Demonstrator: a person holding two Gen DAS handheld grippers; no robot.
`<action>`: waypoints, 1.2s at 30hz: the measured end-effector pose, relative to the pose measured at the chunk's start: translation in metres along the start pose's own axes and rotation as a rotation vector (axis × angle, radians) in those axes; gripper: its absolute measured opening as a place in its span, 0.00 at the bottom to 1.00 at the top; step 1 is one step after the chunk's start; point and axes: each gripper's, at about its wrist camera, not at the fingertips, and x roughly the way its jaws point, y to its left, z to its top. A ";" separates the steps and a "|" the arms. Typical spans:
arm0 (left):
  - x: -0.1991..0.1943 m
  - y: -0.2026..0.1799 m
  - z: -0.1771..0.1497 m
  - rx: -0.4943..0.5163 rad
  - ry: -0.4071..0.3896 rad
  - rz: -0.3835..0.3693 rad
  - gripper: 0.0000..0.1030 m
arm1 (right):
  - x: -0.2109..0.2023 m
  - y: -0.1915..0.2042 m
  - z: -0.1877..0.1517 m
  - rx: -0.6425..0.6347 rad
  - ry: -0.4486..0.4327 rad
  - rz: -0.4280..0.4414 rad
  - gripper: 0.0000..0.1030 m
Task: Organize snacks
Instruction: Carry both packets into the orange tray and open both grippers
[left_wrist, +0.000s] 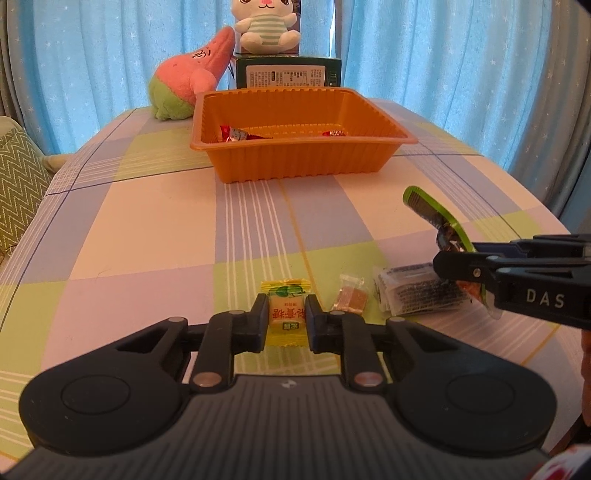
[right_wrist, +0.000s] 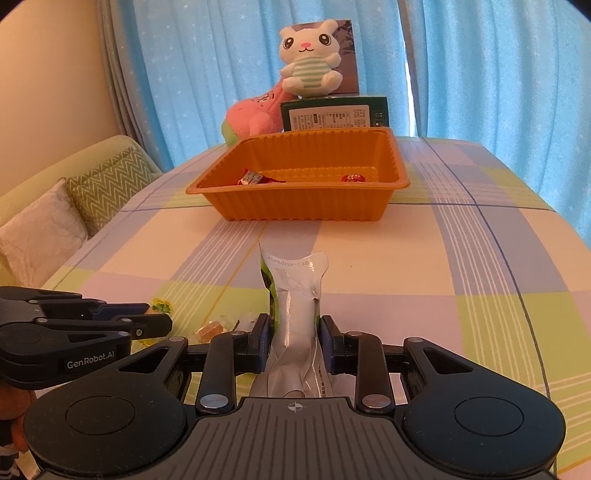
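My left gripper is shut on a small yellow wrapped candy at the near edge of the checked table. To its right lie a clear-wrapped brown candy and a white printed packet. My right gripper is shut on a silver and green snack pouch that stands up between its fingers; the same pouch shows at the right of the left wrist view. An orange plastic tray sits farther back with red-wrapped candies inside.
Behind the tray stand a green box, a white bunny plush and a pink and green plush. Blue curtains hang behind. A sofa with a zigzag cushion is to the left of the table.
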 end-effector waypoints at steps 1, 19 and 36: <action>-0.001 0.000 0.001 -0.002 -0.004 -0.002 0.18 | 0.000 0.000 0.001 0.004 0.000 0.000 0.28; -0.020 -0.007 0.035 -0.027 -0.063 -0.051 0.18 | -0.004 -0.001 0.029 0.024 -0.047 -0.014 0.28; 0.001 -0.001 0.111 -0.027 -0.148 -0.063 0.18 | 0.012 -0.008 0.107 0.064 -0.165 -0.010 0.28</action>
